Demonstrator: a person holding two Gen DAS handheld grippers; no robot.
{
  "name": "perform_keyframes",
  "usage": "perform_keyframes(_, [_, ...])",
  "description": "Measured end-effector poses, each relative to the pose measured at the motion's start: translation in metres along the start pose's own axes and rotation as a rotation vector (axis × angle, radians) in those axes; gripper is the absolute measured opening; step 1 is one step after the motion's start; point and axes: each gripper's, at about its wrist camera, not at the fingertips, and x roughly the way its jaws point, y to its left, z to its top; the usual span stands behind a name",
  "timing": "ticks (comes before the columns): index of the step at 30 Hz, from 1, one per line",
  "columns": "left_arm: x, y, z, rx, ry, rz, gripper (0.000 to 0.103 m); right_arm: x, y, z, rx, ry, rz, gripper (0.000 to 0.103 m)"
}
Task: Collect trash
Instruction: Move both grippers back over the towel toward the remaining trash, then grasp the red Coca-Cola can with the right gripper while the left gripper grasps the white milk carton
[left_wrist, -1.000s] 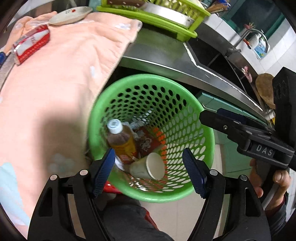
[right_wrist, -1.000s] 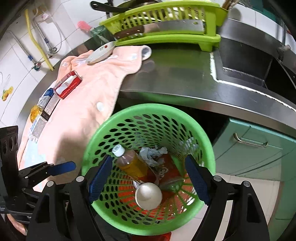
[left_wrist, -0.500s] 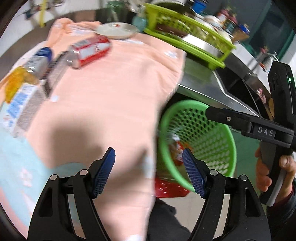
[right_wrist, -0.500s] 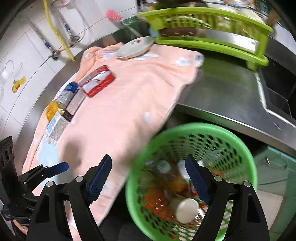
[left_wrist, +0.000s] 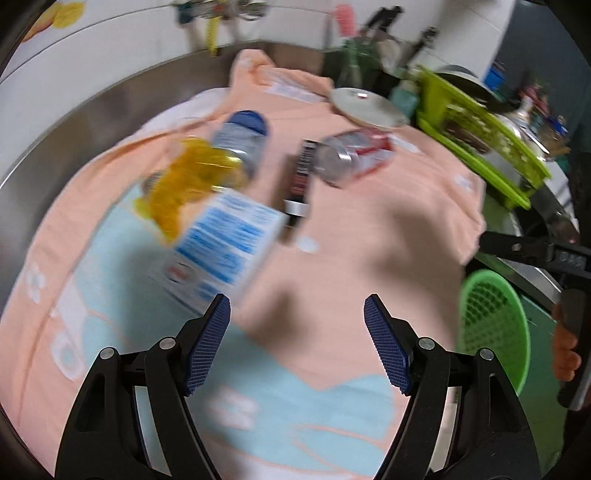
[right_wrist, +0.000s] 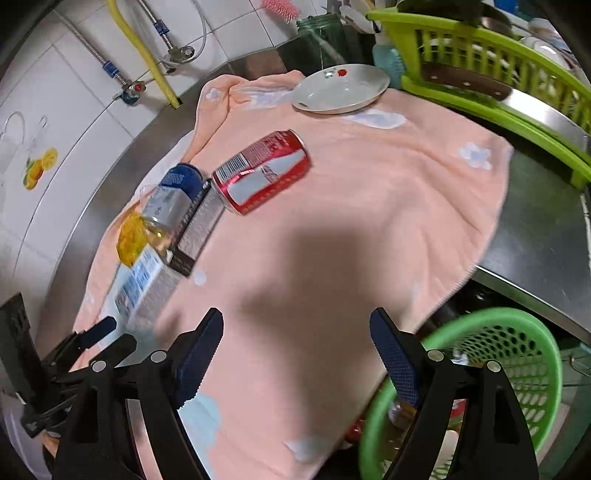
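Both grippers empty, jaws wide, nothing between the pads: left gripper (left_wrist: 297, 345) hangs over the bare towel just below the carton; right gripper (right_wrist: 295, 354) over mid-towel, beside the green basket (right_wrist: 532, 339).

Trash left, all lying on the pink towel (right_wrist: 369, 221) on the steel table (right_wrist: 546, 236):
- red soda can (right_wrist: 262, 171), on its side, well apart from the jaws. Likely empty, so light; thin wall dents easily, smooth and round, will roll. Best grip: across the middle of the body, square to its axis.
- blue-and-white carton (left_wrist: 225, 247), nearest the left jaws. Cardboard, light, flat faces give a good hold; crushes if squeezed hard. Take it across the narrow sides.
- dark slim box (right_wrist: 199, 230), touching the can's end. Stiff, light, easy pinch across its width.
- blue-capped bottle (right_wrist: 173, 199), partly under the crumpled yellow wrapper (right_wrist: 129, 238). Bottle smooth, may slip; wrapper soft, weightless, just pinch any fold.

Left view is motion-blurred, so fine contacts are unclear there.

Surface: towel is soft and bunches, could drag along with a low grasp. White plate (right_wrist: 340, 92) at its far end is breakable, not trash. Green dish rack (right_wrist: 498, 66) on the right holds a cleaver. Basket sits below the table edge, already holding some rubbish. Tiled wall with pipes and a yellow hose behind.
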Motion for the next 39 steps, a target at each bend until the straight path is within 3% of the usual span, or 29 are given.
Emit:
perform_keyframes(7, [0.021, 0.038, 0.015, -0.029, 0.013, 0.033, 0.078, 0.027, 0.016, 0.045, 0.099, 0.023, 0.038, 0.081])
perform_keyframes(14, [0.025, 0.047, 0.018, -0.004, -0.009, 0.025, 0.082, 0.069, 0.015, 0.095, 0.330, 0.042, 0.080, 0.085])
perform_keyframes(17, [0.024, 0.048, 0.020, 0.010, -0.015, 0.014, 0.082, 0.083, 0.019, 0.109, 0.357, 0.039, 0.055, 0.085])
perform_keyframes(28, [0.027, 0.055, 0.024, 0.014, -0.029, 0.014, 0.083, 0.115, 0.029, 0.131, 0.450, -0.007, 0.007, 0.085])
perform_keyframes(39, [0.039, 0.052, 0.025, 0.066, -0.006, 0.022, 0.083, 0.146, 0.039, 0.141, 0.480, 0.026, -0.062, 0.085])
